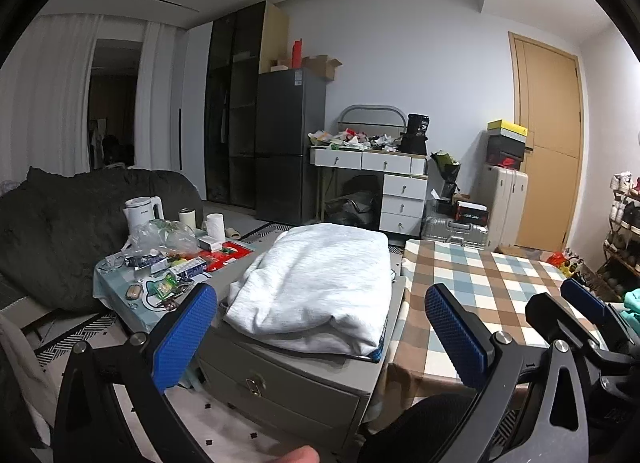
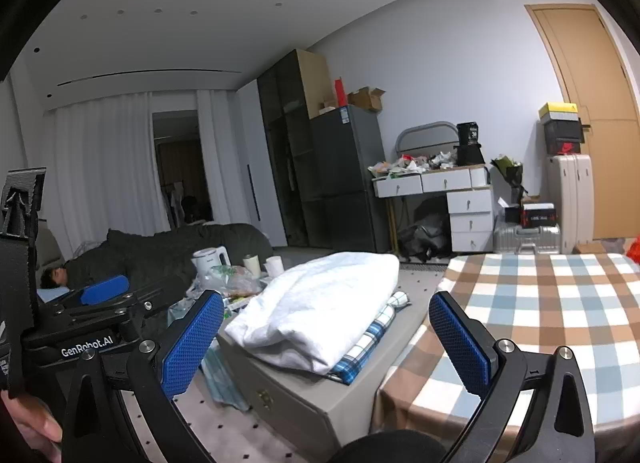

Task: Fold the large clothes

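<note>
A folded white garment [image 1: 316, 291] [image 2: 320, 315] lies on top of a grey drawer chest [image 1: 288, 379] [image 2: 296, 391]. The edge of a blue plaid garment [image 2: 360, 347] shows under it. My left gripper [image 1: 320, 335] hangs open just in front of the stack, holding nothing. My right gripper [image 2: 326, 343] is also open and empty, at about the same distance from the stack. In the left wrist view a blue pad [image 1: 580, 299] of the right gripper shows over the checked table. In the right wrist view a blue pad [image 2: 104, 289] of the left gripper shows at the left.
A table with a brown and blue checked cloth [image 1: 480, 287] [image 2: 540, 303] stands right of the chest. On the left is a cluttered low table with a white kettle [image 1: 142, 215]. A person [image 2: 60, 275] lies on the dark sofa. Something teal [image 1: 632, 301] sits at the far right.
</note>
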Tool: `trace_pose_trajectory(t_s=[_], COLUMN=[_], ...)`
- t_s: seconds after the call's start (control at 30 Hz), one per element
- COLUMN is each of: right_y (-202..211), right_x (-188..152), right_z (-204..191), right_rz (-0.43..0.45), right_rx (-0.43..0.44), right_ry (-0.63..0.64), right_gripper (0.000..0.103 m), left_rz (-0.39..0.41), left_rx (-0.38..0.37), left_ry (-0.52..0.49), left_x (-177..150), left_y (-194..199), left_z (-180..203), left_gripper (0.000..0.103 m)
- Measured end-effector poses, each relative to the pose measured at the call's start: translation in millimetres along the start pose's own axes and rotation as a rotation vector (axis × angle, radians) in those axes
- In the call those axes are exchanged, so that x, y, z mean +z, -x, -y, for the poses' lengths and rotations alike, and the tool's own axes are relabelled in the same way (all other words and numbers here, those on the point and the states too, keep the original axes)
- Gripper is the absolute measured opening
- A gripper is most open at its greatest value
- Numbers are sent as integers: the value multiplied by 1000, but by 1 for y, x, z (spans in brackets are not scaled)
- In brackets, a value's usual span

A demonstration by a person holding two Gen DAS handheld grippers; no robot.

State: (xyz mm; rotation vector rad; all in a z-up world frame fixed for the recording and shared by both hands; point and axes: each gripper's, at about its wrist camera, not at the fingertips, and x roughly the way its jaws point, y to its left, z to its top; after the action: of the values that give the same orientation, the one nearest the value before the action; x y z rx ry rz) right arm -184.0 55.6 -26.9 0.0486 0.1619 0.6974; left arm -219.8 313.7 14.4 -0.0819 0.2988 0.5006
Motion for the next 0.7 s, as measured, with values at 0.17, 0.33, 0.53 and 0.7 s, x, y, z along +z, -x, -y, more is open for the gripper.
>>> trace_pose_trajectory(t_s=[0.17,0.33,0.53,0.7], right_y=[0,0,0,0], right_x=[0,0,0,1], right_z=[0,-1,-5,-6], right_rz=[-1,0,8,10], right_rx=[3,0,2,7], right_ry=[-4,1,10,10], right_gripper=[103,103,103,103], left_rz=[-2,0,3,4], left_rx=[-8,-5,0,-1], left_ry=[-14,-20,-29,-33], left_x=[2,1,0,-1], left_y=[0,3,7,8], left_z=[4,6,8,9], left_gripper=[101,101,101,101])
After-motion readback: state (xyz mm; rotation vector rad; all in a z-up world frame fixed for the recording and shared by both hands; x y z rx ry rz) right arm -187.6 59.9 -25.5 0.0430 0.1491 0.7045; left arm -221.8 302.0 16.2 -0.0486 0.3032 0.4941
